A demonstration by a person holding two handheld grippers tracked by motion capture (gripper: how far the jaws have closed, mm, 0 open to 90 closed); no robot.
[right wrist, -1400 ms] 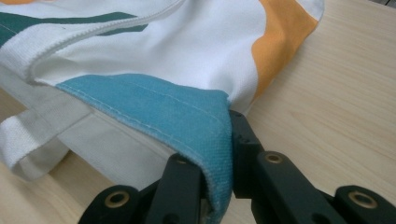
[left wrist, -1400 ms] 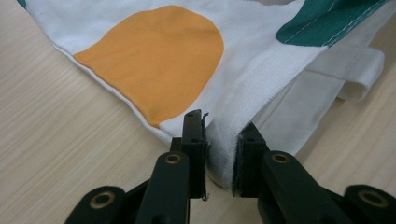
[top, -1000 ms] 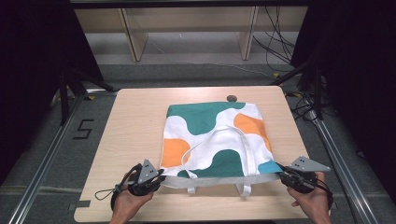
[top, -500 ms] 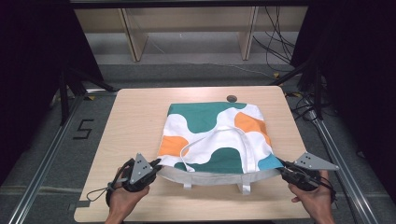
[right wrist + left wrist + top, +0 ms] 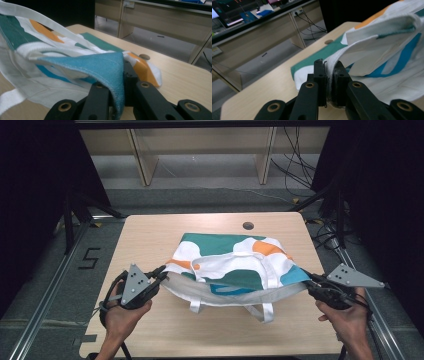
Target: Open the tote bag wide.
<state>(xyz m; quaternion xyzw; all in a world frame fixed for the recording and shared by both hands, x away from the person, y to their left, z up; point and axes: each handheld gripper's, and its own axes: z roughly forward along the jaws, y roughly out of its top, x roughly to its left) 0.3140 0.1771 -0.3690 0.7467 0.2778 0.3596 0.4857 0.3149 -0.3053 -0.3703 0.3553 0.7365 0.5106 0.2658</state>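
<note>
Pinching the tote bag (image 5: 235, 265) at its two near corners, left gripper (image 5: 159, 276) and right gripper (image 5: 311, 283) hold its mouth edge lifted at frame centre, so any folding or laying flat looks unfinished.

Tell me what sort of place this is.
Probably a lab recording station, not a home: a bare wooden table inside a metal rail frame, black curtains at the sides, loose cables on the floor, and a monitor desk behind.
</note>
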